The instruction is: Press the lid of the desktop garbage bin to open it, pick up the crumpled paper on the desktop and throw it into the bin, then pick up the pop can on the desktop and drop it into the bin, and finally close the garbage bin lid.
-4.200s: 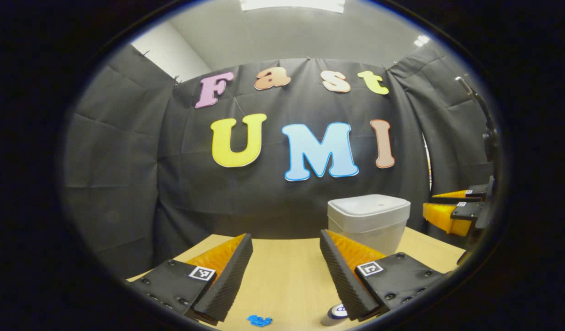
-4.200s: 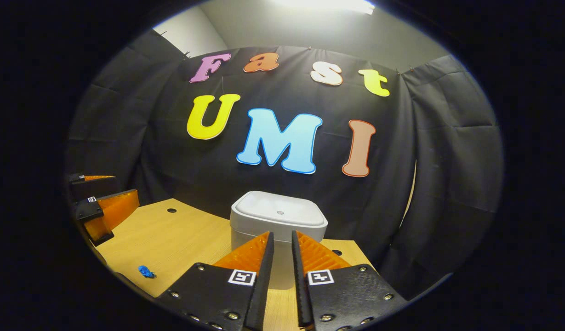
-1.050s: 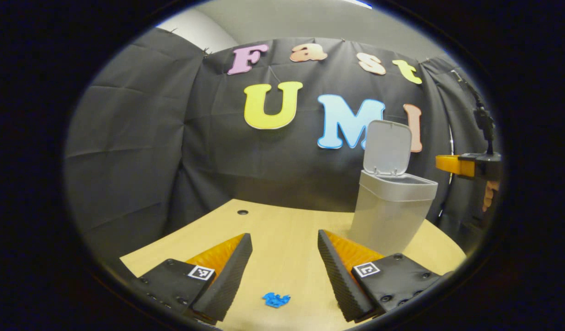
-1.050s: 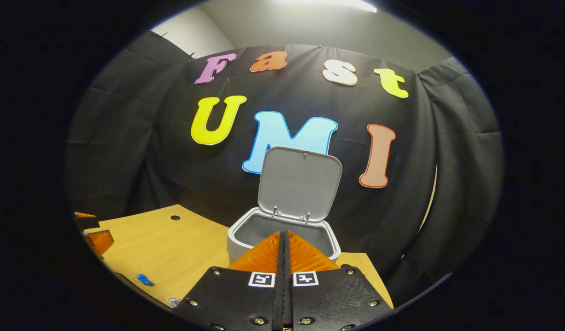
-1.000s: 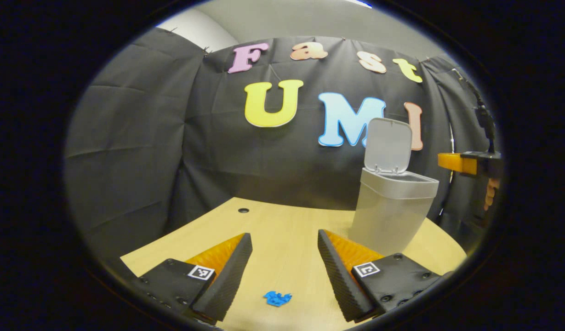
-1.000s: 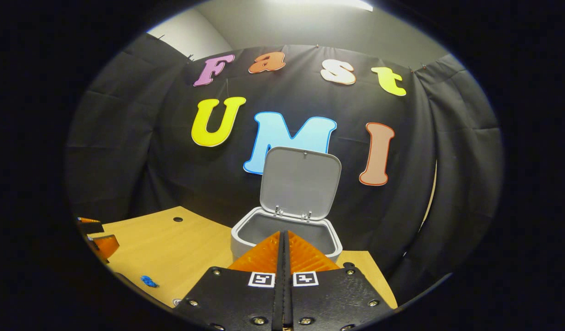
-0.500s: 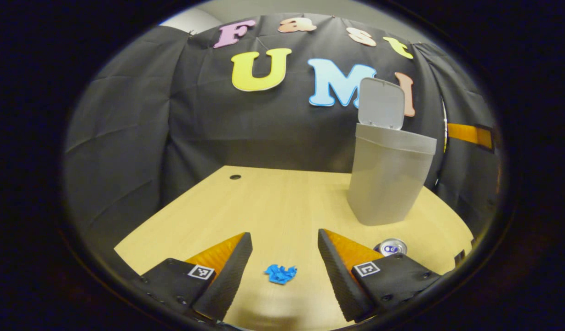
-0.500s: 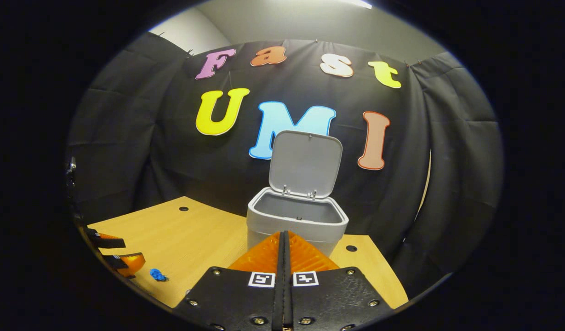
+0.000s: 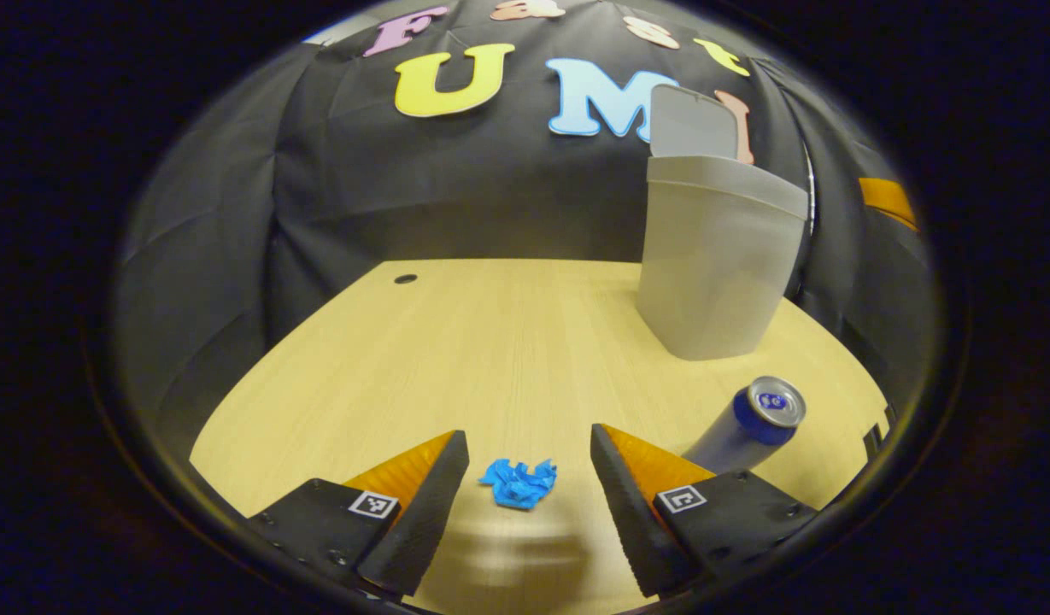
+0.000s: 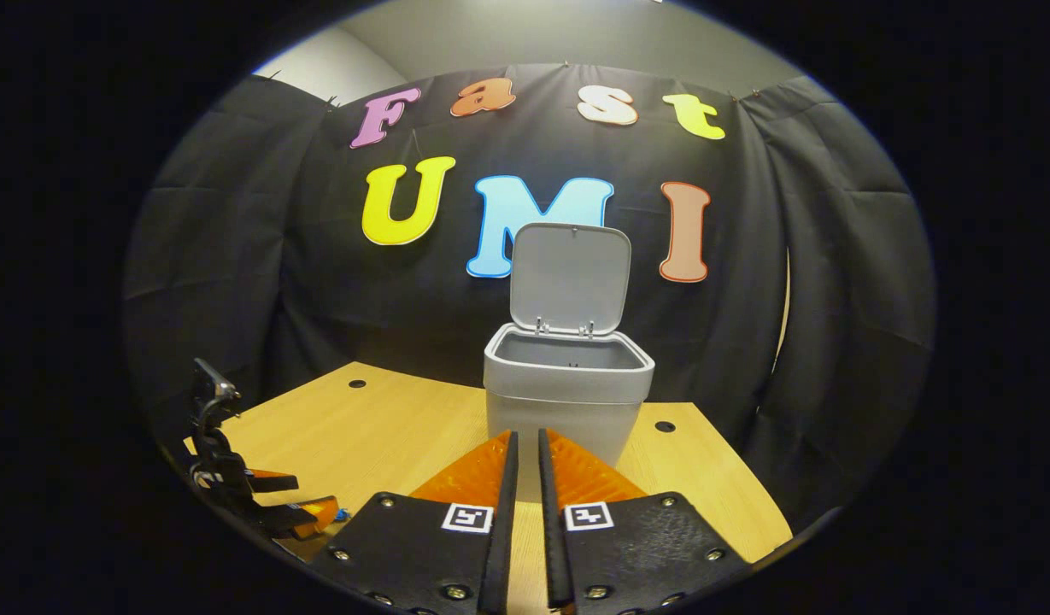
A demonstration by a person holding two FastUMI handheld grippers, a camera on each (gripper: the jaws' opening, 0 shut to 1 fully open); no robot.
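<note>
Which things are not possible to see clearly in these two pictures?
- Bin bottom, right gripper view: its front wall hides the floor inside; contents unknown.
- Pop can base, left gripper view: the left gripper finger covers it.
- Crumpled paper, left gripper view: whether the fingers touch the table beside it is unclear.
- Right gripper: a narrow gap, holding nothing.

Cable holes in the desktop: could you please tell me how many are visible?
3: one at the far left corner, one right of the bin, one in the left gripper view, perhaps the first again.
</note>
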